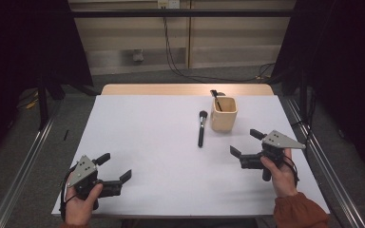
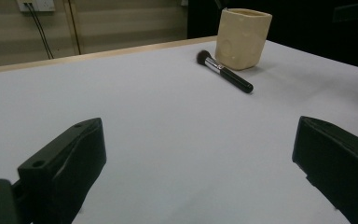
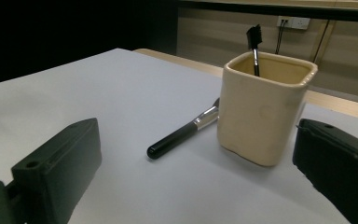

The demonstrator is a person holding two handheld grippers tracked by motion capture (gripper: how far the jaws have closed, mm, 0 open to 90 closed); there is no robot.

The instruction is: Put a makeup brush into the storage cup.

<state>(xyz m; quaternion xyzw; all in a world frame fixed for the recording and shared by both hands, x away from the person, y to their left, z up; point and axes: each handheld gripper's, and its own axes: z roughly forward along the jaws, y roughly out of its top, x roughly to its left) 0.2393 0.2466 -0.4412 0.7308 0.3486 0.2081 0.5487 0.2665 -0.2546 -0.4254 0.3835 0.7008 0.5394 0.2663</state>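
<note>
2 grippers, left (image 1: 118, 167) and right (image 1: 245, 142), are hovering with jaws spread, gripping nothing. 1 brush (image 1: 202, 127) is lying just beside the cup (image 1: 224, 115); another brush (image 3: 254, 49) is standing inside, handle hidden.

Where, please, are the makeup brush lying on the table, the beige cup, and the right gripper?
makeup brush (image 1: 202, 129), high view, middle of its black handle.
beige cup (image 3: 261, 122), right gripper view, its front wall.
right gripper (image 1: 245, 142), high view, midway between its open fingertips.
</note>
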